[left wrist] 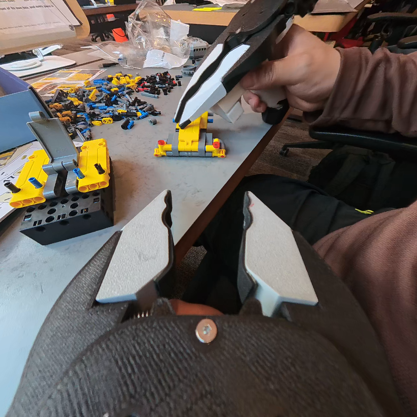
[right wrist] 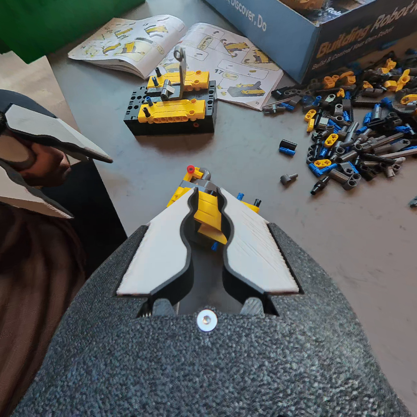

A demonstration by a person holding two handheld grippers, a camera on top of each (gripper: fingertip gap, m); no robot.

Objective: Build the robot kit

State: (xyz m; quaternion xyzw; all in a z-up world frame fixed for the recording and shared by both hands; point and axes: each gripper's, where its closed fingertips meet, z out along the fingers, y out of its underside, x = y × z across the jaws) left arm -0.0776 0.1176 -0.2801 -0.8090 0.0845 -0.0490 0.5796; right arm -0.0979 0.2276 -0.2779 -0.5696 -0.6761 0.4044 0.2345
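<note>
The right gripper (right wrist: 206,191) pinches the yellow-and-grey brick-built model (left wrist: 189,144), which stands on the grey tabletop (left wrist: 158,180), probably steadying it. The left gripper (left wrist: 207,203) hangs wide apart and empty over the table's edge, near a black perforated block with yellow beams (left wrist: 65,187); loose small plastic parts (right wrist: 352,140) lie beyond.

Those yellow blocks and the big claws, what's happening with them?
A person is holding a claw-like gripper in each hand at a grey table. The right gripper is closed on a small yellow and grey brick model that sits near the table's edge. The left gripper is open, holds nothing and hangs over the table's edge. Another half-built piece, yellow beams on a black block, sits beside an open instruction booklet, with a pile of loose parts and a blue box close by.
</note>
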